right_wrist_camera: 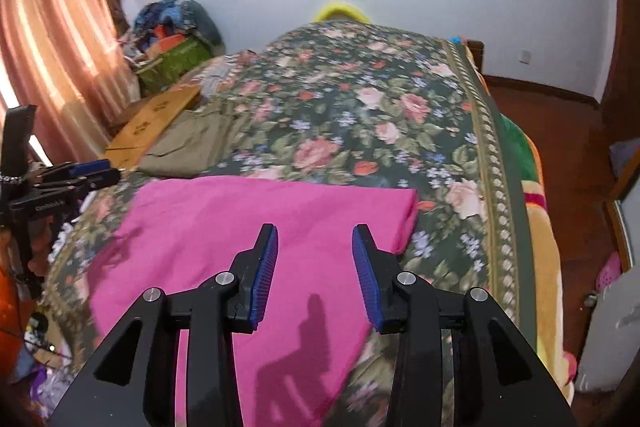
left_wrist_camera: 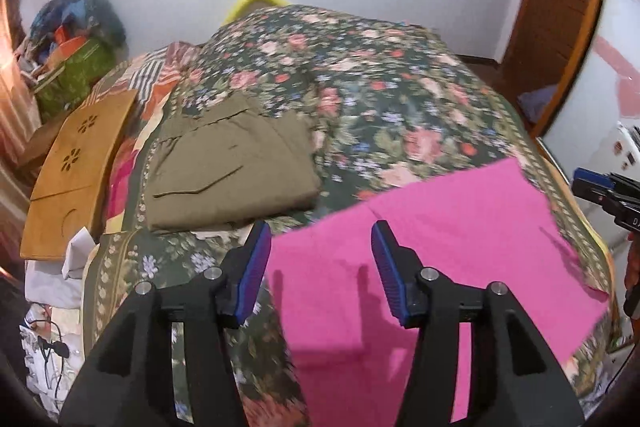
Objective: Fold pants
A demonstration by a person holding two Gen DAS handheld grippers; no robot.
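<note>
Pink pants (left_wrist_camera: 440, 247) spread flat on the floral bedspread (left_wrist_camera: 380, 99), beneath and ahead of both sets of fingers. Left gripper (left_wrist_camera: 320, 267) and right gripper (right_wrist_camera: 314, 267) parted, nothing between the pads. Soft, light, limp cloth (likely to sag and slide); best pinched at a far corner or hem edge.
</note>
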